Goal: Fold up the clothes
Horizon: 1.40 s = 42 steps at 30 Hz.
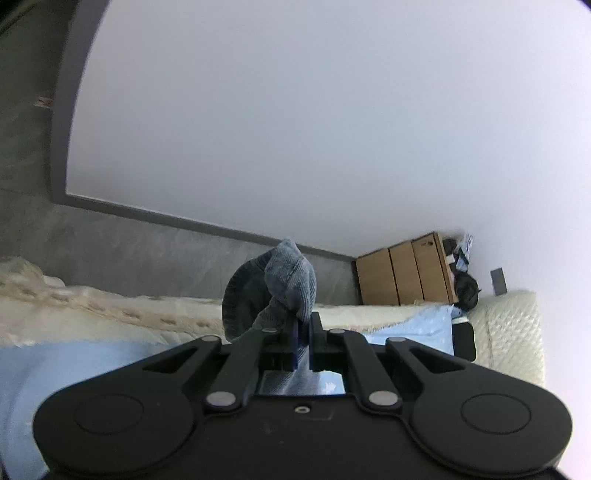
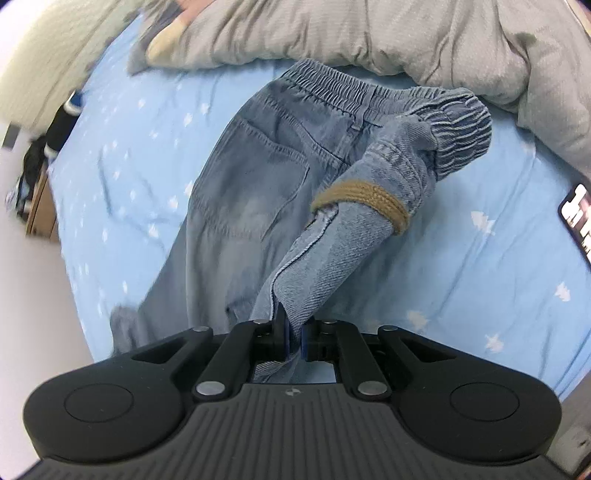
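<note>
A pair of light blue jeans (image 2: pixel 251 173) with an elastic waistband lies on the blue bed sheet (image 2: pixel 461 266), waistband toward the far side. My right gripper (image 2: pixel 293 341) is shut on one trouser leg, which rises from the jaws toward the waistband; a tan cord (image 2: pixel 364 201) loops around that leg. My left gripper (image 1: pixel 303 339) is shut on a bunched corner of the jeans (image 1: pixel 284 284) and holds it up, pointing toward the wall.
A grey duvet (image 2: pixel 369 29) lies beyond the waistband. A phone (image 2: pixel 578 218) lies on the sheet at the right. A wooden cabinet (image 1: pixel 402 273) stands by the wall with dark clothes (image 1: pixel 466 288) beside it. A cream quilted bed edge (image 1: pixel 513 332) borders the sheet.
</note>
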Motion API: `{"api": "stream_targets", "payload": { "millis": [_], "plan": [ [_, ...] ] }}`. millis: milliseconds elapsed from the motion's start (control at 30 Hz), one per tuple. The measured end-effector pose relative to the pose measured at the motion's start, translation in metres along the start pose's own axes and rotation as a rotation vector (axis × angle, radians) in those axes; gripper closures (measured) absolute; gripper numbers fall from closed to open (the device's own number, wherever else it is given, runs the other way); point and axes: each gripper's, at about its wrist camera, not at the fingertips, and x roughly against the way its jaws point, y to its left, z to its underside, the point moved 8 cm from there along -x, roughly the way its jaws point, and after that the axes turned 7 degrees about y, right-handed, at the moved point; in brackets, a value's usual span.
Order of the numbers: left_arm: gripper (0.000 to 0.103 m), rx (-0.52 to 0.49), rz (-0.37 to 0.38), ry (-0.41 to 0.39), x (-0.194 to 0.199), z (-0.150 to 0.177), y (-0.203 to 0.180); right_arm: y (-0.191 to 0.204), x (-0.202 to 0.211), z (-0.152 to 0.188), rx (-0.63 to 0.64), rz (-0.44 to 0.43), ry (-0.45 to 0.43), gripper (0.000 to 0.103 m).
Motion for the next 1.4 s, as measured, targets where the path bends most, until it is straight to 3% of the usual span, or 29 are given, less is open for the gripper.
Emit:
{"api": "stream_targets", "payload": {
  "millis": [333, 567, 700, 833, 1100, 1200, 1267, 1400],
  "plan": [
    [0.099, 0.088, -0.051, 0.025, 0.051, 0.023, 0.067, -0.046, 0.029, 0.015, 0.085, 0.086, 0.041, 0.098],
    [0.099, 0.167, -0.113, 0.068, 0.05, 0.034, 0.108, -0.043, 0.029, 0.014, 0.139, 0.153, 0.068, 0.098],
    [0.099, 0.151, -0.099, 0.08, 0.04, 0.029, 0.101, -0.022, 0.013, 0.012, 0.153, 0.142, 0.053, 0.098],
    [0.099, 0.095, -0.046, 0.102, 0.02, 0.028, 0.067, 0.006, 0.007, -0.002, 0.138, 0.089, 0.012, 0.098],
    [0.099, 0.007, 0.119, 0.092, 0.002, 0.01, -0.002, 0.034, 0.043, -0.028, 0.1, -0.087, -0.077, 0.098],
    [0.099, 0.007, 0.121, 0.092, -0.003, 0.006, 0.01, 0.018, 0.053, -0.022, 0.109, -0.102, -0.083, 0.098],
    [0.099, 0.03, 0.112, 0.111, -0.012, 0.008, 0.029, -0.003, 0.045, -0.011, 0.106, -0.064, -0.058, 0.097],
    [0.099, 0.016, 0.014, 0.142, -0.035, 0.018, 0.073, -0.055, 0.006, 0.021, 0.08, 0.058, 0.025, 0.097]
  ]
}}
